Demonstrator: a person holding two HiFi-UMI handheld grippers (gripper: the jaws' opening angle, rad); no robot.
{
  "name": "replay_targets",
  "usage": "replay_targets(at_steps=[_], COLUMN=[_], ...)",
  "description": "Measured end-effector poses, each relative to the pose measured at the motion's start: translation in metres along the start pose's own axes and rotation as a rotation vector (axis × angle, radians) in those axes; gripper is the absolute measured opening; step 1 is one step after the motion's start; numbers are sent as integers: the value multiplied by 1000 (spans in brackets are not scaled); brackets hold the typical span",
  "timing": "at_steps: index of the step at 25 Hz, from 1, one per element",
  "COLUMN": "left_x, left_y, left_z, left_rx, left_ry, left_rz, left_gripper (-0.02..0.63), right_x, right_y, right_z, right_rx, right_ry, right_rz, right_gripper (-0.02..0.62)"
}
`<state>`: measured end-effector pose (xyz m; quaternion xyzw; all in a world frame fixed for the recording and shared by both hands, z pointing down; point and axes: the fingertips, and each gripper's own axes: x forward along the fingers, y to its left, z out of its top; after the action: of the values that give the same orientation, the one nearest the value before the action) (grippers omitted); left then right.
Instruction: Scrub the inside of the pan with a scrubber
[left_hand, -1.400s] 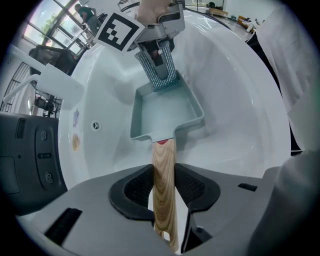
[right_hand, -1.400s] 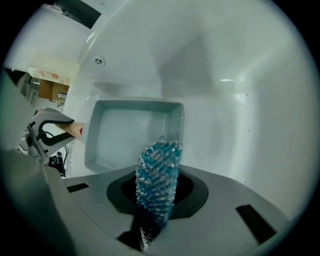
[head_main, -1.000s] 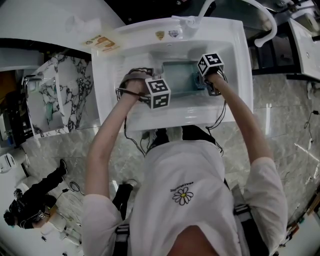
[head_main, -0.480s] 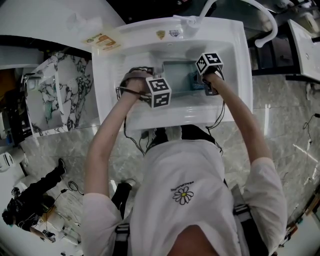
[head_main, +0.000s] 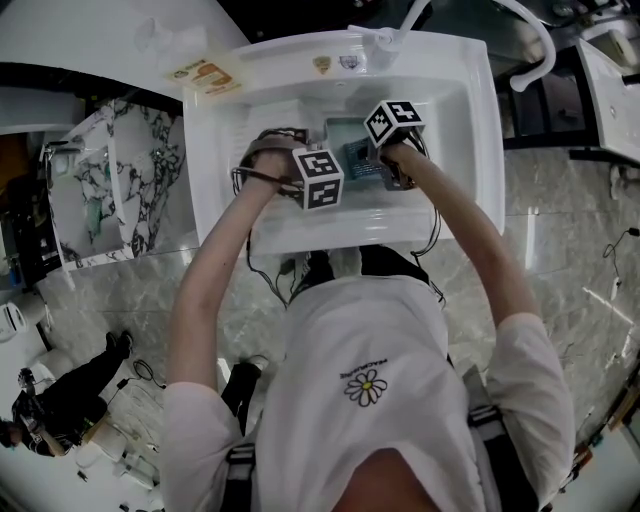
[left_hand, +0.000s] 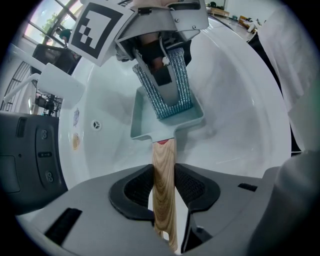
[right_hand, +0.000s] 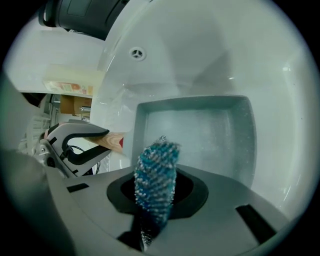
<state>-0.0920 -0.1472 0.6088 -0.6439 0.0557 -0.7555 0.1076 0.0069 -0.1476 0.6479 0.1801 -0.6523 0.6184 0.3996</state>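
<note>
Clamping the wooden handle (left_hand: 163, 172) between narrow jaws, the left gripper (left_hand: 164, 189) held the square pan (right_hand: 200, 135) in the white sink (head_main: 470, 150). The right gripper (right_hand: 156, 200) pinched the blue scrubber (right_hand: 156, 175), which reached into the pan. The 2 stickers (head_main: 322, 66) on the sink were unreadable. Only the right gripper view showed the pan's speckled floor.

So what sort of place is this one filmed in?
Probably an indoor washing-up station: a white sink with a tap, a pan in its basin, and marble-tiled floor around it.
</note>
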Motion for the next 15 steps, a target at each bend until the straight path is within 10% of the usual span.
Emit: replay_targets(at_steps=[15], left_x=[0], left_y=[0], left_z=[-2], left_rx=[3], left_ry=[6], left_rz=[-2], left_gripper=[141], right_x=[13], right_y=[39], right_z=[5], right_rx=[38], right_ry=[-34], right_rz=[112], right_gripper=[60])
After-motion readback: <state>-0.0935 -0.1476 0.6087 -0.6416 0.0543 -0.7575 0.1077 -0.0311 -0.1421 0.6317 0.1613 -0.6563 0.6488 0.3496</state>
